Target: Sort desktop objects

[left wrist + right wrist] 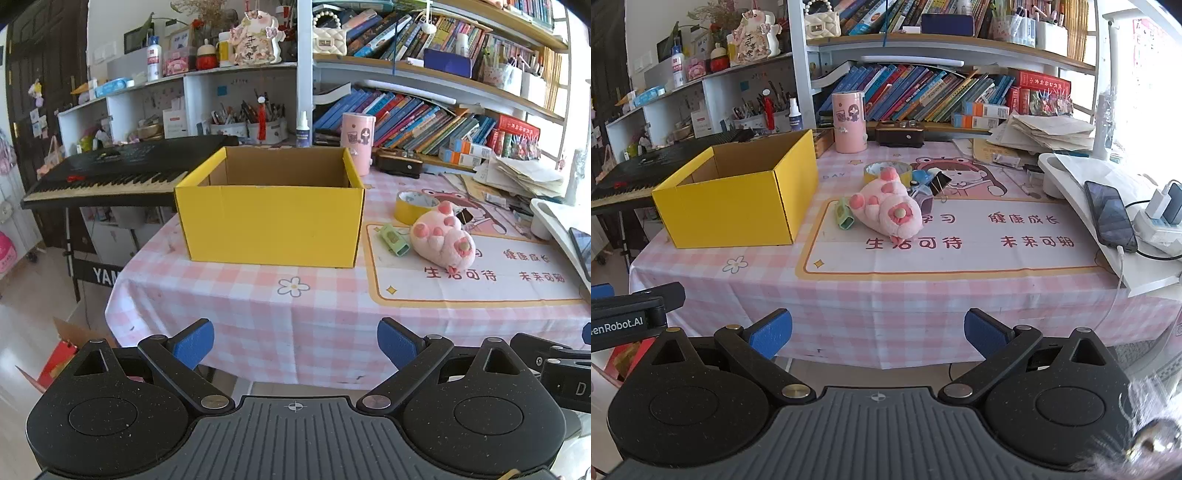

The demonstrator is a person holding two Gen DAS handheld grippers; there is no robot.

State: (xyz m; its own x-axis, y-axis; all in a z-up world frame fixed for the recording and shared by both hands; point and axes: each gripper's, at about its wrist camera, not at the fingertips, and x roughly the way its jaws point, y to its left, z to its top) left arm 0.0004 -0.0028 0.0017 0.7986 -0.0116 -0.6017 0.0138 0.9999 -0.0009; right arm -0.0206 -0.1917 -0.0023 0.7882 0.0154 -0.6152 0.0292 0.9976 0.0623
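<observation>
An open yellow cardboard box (pixel 271 218) (pixel 738 201) stands on the pink checked tablecloth (pixel 258 302), with no contents visible inside. Right of it lie a pink plush paw (pixel 441 236) (pixel 886 206), a small green case (pixel 394 240) (pixel 844 218), a yellow tape roll (pixel 413 205) (pixel 886 170) and black binder clips (pixel 938 182). My left gripper (pixel 295 347) hangs open before the table's front edge, nothing between its blue pads. My right gripper (pixel 878 334) is also open and empty, short of the table edge, facing the printed desk mat (pixel 960 243).
A pink cylinder cup (pixel 849 122) and a dark case (pixel 899 134) stand behind the objects. A phone (pixel 1110 216) lies on a white stand at right beside a power strip. Stacked papers (pixel 1045 133), bookshelves and a black keyboard (pixel 110 177) surround the table.
</observation>
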